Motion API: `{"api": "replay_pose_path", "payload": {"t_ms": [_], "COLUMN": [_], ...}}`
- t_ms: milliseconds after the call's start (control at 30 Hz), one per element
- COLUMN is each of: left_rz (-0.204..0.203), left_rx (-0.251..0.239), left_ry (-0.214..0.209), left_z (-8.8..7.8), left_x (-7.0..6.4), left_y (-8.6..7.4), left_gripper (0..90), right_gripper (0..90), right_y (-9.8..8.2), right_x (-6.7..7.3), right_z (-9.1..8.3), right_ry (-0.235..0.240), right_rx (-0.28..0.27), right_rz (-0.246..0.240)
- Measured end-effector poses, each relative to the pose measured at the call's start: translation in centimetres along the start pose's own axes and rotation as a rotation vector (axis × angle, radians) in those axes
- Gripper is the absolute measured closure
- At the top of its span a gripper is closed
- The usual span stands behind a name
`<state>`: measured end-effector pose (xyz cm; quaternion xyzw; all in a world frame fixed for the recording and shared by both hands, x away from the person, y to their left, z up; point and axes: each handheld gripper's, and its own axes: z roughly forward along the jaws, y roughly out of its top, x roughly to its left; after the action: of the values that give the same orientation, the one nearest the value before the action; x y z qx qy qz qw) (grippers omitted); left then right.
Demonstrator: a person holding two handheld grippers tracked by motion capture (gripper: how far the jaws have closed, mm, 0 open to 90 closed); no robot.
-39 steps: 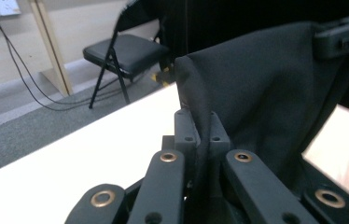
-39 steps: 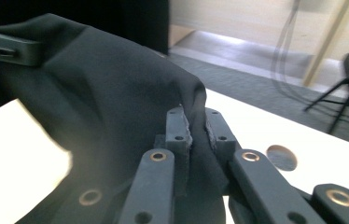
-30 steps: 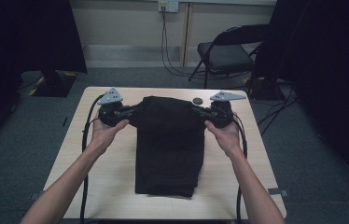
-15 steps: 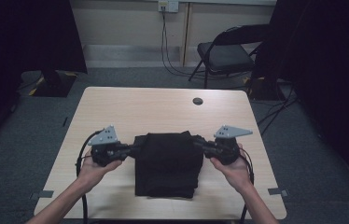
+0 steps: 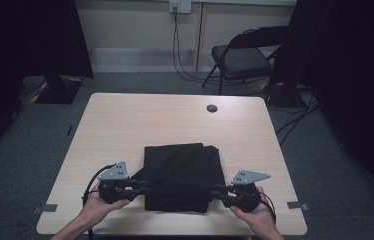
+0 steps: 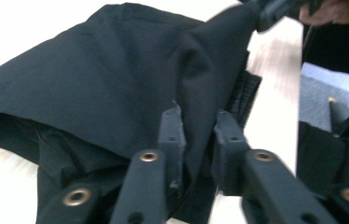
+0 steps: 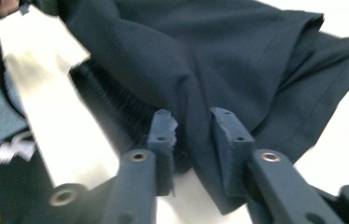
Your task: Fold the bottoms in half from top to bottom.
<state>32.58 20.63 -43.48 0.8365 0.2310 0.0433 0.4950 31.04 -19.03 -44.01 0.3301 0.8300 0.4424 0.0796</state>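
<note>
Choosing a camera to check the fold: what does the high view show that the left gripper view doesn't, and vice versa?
High view: the light wooden table in full, its round cable hole, the black folding chair behind, and the folded black cloth garment whole. Left gripper view: the left gripper close up, its jaws just opened, apart around a cloth fold, plus a ribbed waistband. Both: garment, tabletop, right gripper.

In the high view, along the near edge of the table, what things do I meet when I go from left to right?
Left hand → left tool → folded black garment → right tool → right hand.
</note>
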Motion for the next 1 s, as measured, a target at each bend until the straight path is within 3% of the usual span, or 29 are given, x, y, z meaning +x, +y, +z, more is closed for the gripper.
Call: {"api": "replay_pose_path", "payload": {"t_ms": [233, 333, 400, 500, 533, 567, 600, 633, 667, 733, 767, 833, 1000], "left_rz": [0.027, 0.028, 0.029, 0.040, 0.033, 0.029, 0.029, 0.029, 0.025, -0.011, -0.011, -0.055, -0.062], "left_rx": [-0.033, -0.061, -0.069, -0.008, 0.011, 0.049, 0.049, 0.094, 0.096, 0.126, 0.126, 0.125, 0.145], "left_ry": [-0.025, -0.036, -0.035, -0.022, -0.012, -0.016, -0.016, 0.006, 0.030, 0.037, 0.037, 0.046, 0.024], "left_z": [-1.0, -0.9, -0.5, 1.1, 2.1, 3.7, 3.7, 5.2, 5.9, 6.6, 6.6, 6.9, 7.0], "left_x": [-0.8, -0.8, -0.7, -0.6, -0.6, -0.5, -0.5, -0.3, -0.3, -0.1, -0.1, 0.1, 0.1], "left_y": [0.4, 1.2, 1.7, 2.4, 2.3, 2.0, 2.0, 1.3, 0.7, -0.1, -0.1, -0.6, -0.7], "left_gripper": [58.6, 56.5, 53.1, 51.2, 50.1, 50.0, 50.0, 50.8, 51.8, 53.9, 54.0, 53.8, 52.9], "right_gripper": [60.4, 60.4, 60.0, 60.1, 60.0, 59.4, 59.4, 59.1, 58.5, 58.7, 58.7, 58.7, 59.1], "right_y": [0.2, 1.0, 1.8, 2.3, 2.4, 2.4, 2.4, 1.8, 1.6, 0.8, 0.8, 0.0, -0.3], "right_x": [0.7, 0.9, 1.1, 1.3, 1.1, 1.0, 1.0, 0.6, 0.5, 0.3, 0.3, 0.0, 0.5], "right_z": [-1.7, -1.4, 0.2, 1.5, 3.0, 3.5, 3.5, 4.7, 5.0, 5.5, 5.5, 5.6, 5.5], "right_ry": [0.038, 0.035, 0.039, 0.047, 0.036, 0.025, 0.025, -0.006, -0.019, -0.070, -0.070, -0.079, -0.087], "right_rx": [-0.056, -0.066, -0.043, -0.028, 0.004, 0.014, 0.014, 0.046, 0.054, 0.080, 0.080, 0.084, 0.105], "right_rz": [0.001, -0.013, -0.028, -0.037, -0.045, -0.049, -0.049, -0.039, -0.043, -0.039, -0.039, -0.005, -0.006]}}
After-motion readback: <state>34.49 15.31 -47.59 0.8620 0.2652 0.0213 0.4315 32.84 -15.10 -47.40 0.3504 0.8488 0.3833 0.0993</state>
